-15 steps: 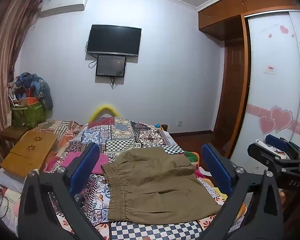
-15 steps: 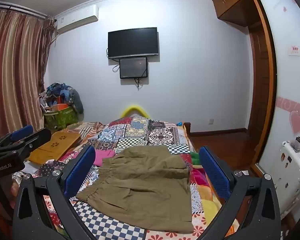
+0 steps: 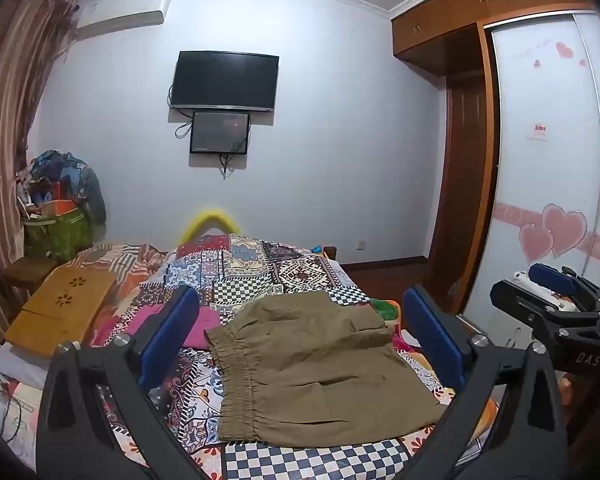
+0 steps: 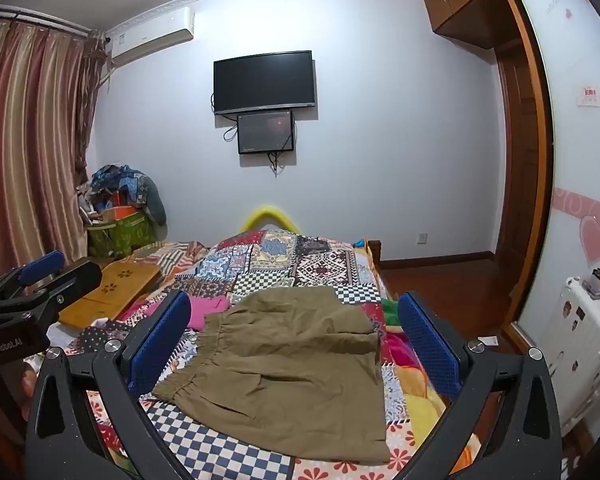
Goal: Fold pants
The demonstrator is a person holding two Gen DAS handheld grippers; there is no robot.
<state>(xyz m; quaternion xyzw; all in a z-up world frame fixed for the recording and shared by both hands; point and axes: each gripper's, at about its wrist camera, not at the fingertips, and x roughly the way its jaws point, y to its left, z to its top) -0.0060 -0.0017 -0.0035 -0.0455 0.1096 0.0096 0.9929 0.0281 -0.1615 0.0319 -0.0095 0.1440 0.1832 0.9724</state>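
While folded olive pants (image 3: 320,368) lie on the patchwork quilt (image 3: 260,272), left gripper (image 3: 300,340) wide open and empty, right gripper (image 4: 296,344) likewise spread, gripping nothing

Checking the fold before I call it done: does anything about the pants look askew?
The khaki pants lie folded on the patchwork quilt, but the upper layer sits askew, its far-right corner stepping back from the layer below. Both grippers are open, holding nothing.

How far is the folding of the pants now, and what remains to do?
The olive pants already lie in a compact folded stack on the patchwork bedspread, with the elastic waistband on the left side. Nothing is in hand: the left gripper and the right gripper are both open above the bed. What remains is perhaps one more fold or some smoothing.
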